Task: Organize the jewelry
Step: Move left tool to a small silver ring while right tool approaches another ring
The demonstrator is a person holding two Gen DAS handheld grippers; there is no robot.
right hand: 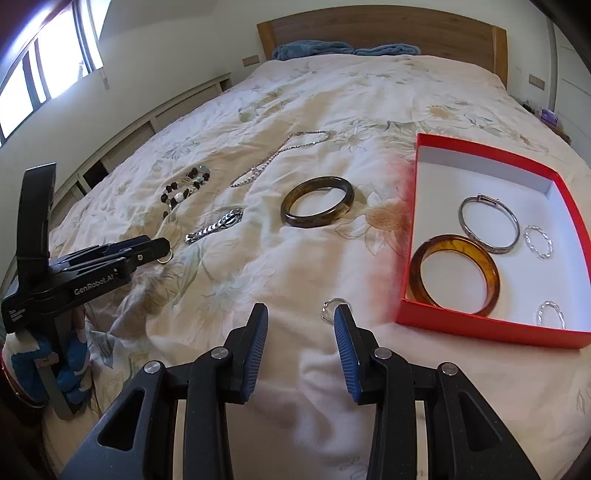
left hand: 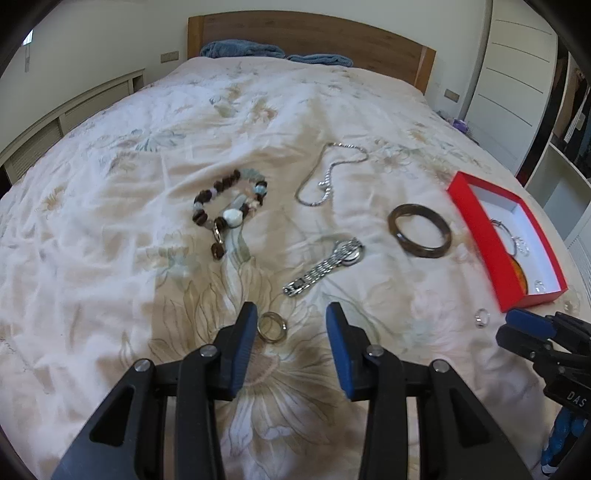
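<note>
Your left gripper [left hand: 291,325] was spread wide just above the floral bedspread [left hand: 110,221], with a plain metal band ring [left hand: 272,326] lying right beside the inner face of its left finger. Your right gripper [right hand: 301,325] was also spread, and a small silver ring [right hand: 332,308] sat at the tip of its right finger rather than between the two.

The red cardboard box with a white lining [right hand: 476,328] lay toward the right edge of the bed, already holding an amber bangle [right hand: 456,275], a silver bangle [right hand: 488,223] and two twisted silver hoops. Out on the bedspread waited a dark brown bangle [right hand: 317,201], a silver link watch [left hand: 325,266], a brown and pale beaded bracelet [left hand: 229,206] and a silver chain necklace [left hand: 325,173].

The main risk, as I judge it, was the soft quilt: closing on either ring could press it down into a fold, or pinch cloth along with metal. With each ring off centre, a finger might also nudge it aside instead of trapping it. The small silver ring lay close to the box's near wall, so a flick could send it under that edge.

You had open bedspread behind the jewelry toward the headboard [right hand: 384,33], and a bare stretch between the two grippers. Room was tighter on the right, where the box sat near the bed's edge.
</note>
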